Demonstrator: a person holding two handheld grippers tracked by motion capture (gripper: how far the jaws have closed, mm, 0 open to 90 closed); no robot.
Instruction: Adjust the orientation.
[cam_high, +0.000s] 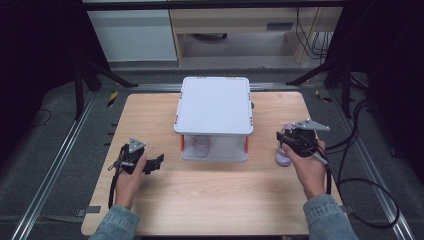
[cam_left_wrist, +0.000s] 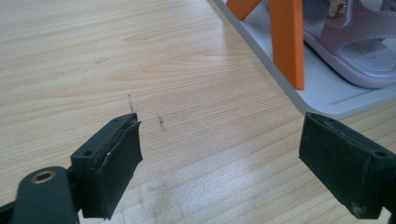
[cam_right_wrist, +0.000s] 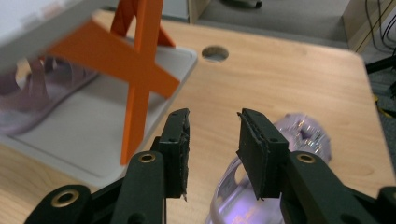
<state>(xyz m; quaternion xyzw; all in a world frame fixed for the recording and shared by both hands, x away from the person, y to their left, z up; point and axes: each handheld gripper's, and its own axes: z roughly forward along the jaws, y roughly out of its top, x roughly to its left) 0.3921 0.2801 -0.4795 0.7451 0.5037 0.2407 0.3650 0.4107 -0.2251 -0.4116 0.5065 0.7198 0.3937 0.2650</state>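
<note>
Jaws of right gripper (cam_right_wrist: 212, 154) straddle lilac sandal (cam_right_wrist: 299, 135), rack (cam_right_wrist: 140, 84) alongside.

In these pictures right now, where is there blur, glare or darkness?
High view: the side edges are dark, the table evenly lit. Left gripper view: pale glare on the wood near the jaws; the sandal on the rack is sharp. Right gripper view: the rack's top edge is smeared, the lilac sandal soft.

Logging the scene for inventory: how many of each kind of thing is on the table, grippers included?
Sandals: 2, one on the rack's lower shelf, one on the table by the right gripper
Rack: 1
Grippers: 2, left, right
Total: 5
</note>
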